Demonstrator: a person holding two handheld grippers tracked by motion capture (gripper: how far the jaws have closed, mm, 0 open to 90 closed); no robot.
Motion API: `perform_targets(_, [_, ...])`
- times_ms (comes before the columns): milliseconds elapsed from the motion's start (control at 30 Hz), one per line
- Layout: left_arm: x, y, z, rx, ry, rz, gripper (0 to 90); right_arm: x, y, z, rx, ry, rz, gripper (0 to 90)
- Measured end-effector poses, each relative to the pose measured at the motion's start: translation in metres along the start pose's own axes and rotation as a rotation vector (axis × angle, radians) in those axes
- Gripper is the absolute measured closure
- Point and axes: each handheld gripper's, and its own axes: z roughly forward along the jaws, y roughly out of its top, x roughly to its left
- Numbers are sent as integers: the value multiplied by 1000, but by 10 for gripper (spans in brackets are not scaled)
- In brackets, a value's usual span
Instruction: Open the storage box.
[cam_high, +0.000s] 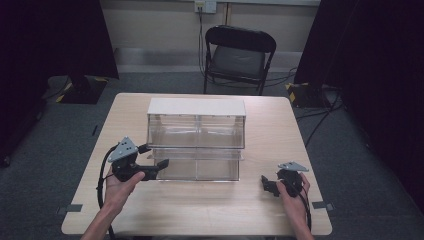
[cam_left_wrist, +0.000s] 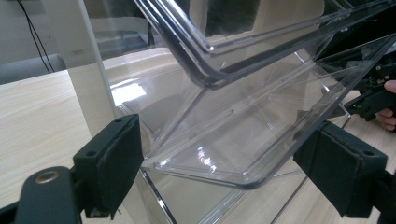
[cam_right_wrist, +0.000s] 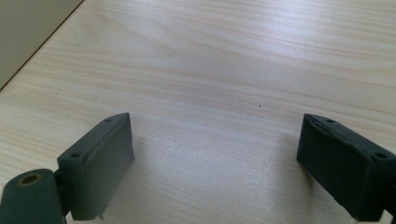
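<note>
straddling clear glossy plastic drawer (cam_left_wrist: 219, 154): left gripper (cam_left_wrist: 217, 172), black padded fingers (cam_left_wrist: 112, 158) apart.

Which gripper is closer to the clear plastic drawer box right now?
Left. The left gripper is at the clear drawer box's lower left corner, jaws open around a drawer edge. The right gripper rests apart, off to its right.

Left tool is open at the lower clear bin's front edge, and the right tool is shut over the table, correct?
Not quite: the right tool is open, its jaws standing wide apart over the bare table in the right gripper view. The left tool is open at the lower clear bin.
</note>
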Motion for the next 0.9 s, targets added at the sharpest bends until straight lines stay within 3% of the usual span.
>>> perform_targets(900, [3,10,2,-18,8,-14,136,0,0,0,0,0,-1,100])
